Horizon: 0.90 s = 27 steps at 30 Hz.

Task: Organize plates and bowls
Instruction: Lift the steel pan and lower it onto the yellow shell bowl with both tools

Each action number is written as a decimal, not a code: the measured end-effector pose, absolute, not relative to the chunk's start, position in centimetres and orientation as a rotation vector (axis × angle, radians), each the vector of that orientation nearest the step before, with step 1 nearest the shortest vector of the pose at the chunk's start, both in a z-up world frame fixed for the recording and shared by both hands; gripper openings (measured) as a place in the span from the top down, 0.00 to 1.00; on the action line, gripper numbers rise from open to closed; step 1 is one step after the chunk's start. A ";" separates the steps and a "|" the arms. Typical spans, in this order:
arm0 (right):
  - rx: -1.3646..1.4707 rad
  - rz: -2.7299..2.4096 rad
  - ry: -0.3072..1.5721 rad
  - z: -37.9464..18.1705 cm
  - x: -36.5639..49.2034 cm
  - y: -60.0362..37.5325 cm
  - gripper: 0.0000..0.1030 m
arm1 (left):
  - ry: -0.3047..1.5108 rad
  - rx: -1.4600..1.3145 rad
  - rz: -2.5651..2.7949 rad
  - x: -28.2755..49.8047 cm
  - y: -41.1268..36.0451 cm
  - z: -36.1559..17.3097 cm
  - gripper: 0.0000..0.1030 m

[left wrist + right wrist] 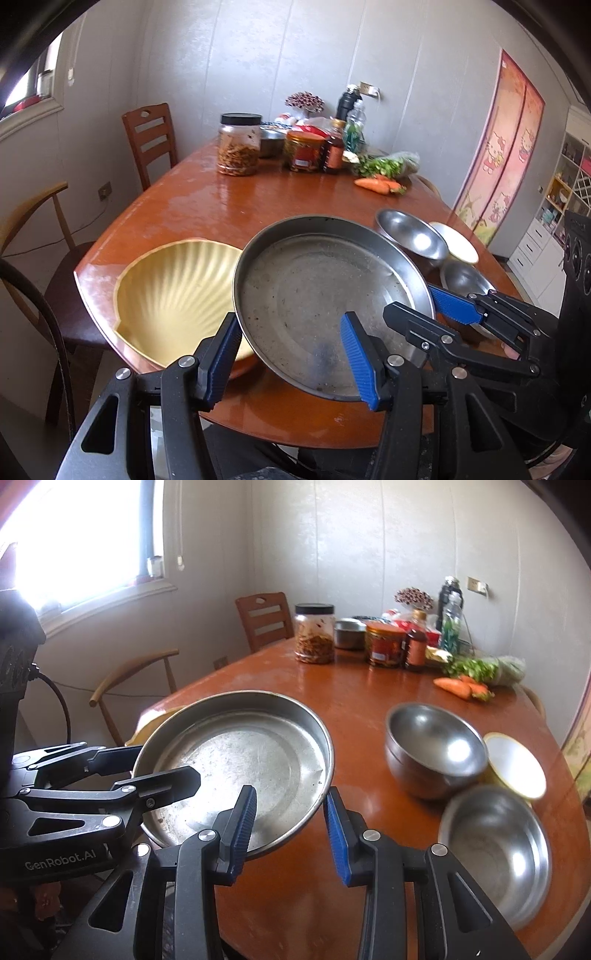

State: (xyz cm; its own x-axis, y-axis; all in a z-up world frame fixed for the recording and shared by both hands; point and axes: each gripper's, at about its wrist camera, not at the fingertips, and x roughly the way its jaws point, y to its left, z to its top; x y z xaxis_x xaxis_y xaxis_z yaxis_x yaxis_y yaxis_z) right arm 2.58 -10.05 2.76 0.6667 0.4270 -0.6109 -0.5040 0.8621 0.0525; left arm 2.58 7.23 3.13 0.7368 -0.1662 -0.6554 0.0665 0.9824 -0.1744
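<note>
One steel plate (pixel 325 295), rim straddled by both parted hand-held grippers, left (pixel 295 360) and right (pixel 290 827); one shell dish (pixel 173 295), three steel bowls, one white bowl (pixel 517 766) are counted near tabletop (pixel 369 709) edges.

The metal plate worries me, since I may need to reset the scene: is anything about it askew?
Yes. The metal plate sits tilted, its left edge propped on the yellow shell dish instead of lying flat on the table.

pan (pixel 325 295) overlapping shell dish (pixel 173 295), bowls (pixel 413 236) right
</note>
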 end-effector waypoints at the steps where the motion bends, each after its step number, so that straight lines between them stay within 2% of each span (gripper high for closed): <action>1: -0.129 0.532 0.654 2.9 2.7 -9.6 0.62 | 0.729 -0.146 -0.122 2.7 7.7 3.2 0.47; 16: -0.162 0.611 0.609 5.5 6.3 -2.6 0.62 | 0.695 -0.121 -0.043 4.9 13.5 5.2 0.47; 27: -0.178 0.614 0.644 4.2 8.3 0.3 0.62 | 0.723 -0.140 -0.039 6.3 15.7 3.3 0.47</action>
State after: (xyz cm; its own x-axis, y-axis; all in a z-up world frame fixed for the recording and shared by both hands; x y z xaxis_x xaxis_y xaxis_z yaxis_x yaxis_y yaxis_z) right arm 8.26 0.33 4.25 0.6306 0.4796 -0.6102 -0.5863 0.8095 0.0303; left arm 6.33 15.69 3.32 0.7498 -0.0842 -0.6563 -0.0128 0.9898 -0.1415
